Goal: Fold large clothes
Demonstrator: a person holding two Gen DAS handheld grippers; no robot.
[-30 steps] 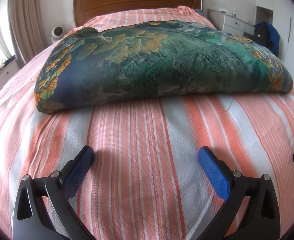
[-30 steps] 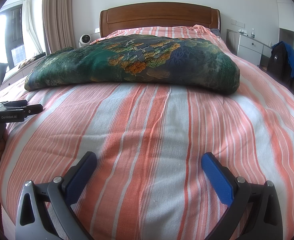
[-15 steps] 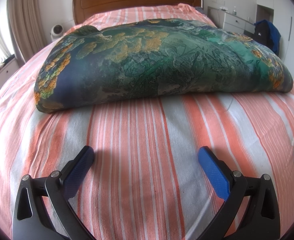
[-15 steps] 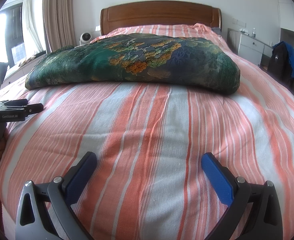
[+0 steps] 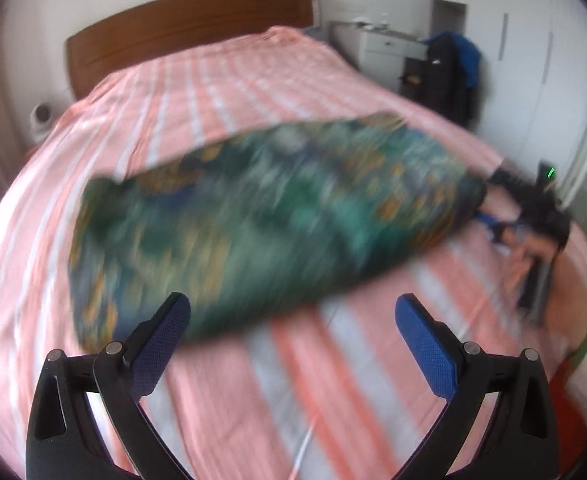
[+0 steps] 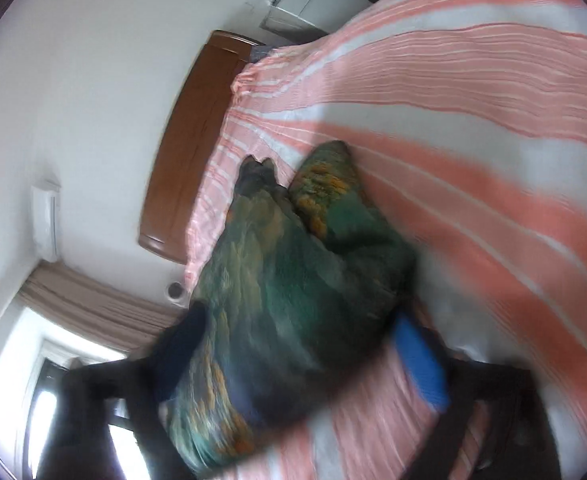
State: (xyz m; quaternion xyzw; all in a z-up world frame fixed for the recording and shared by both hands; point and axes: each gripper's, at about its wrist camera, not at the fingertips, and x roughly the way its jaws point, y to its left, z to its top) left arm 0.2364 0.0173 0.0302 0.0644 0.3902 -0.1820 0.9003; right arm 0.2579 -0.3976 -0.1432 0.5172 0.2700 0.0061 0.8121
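Your left gripper (image 5: 291, 322) hung over the orange-and-white striped bedspread (image 5: 221, 92) with its blue-padded fingers (image 5: 161, 344) spread wide and nothing between them, likely parked high to stay clear while the other side works. The folded dark green and orange floral fabric bundle (image 5: 269, 216) lay across the middle of the bed, just beyond those tips and not touching them. Your right gripper (image 6: 301, 340) was rolled hard onto its side at the bundle's right end; its jaws had just been closing, with the fabric edge between them. Pad contact is too blurred to confirm, so I can't tell whether it gripped. Left view gave the bundle's full span plus your hand at the far end. Right view alone showed the edge inside the jaws and the wooden headboard (image 6: 189, 140) beyond.
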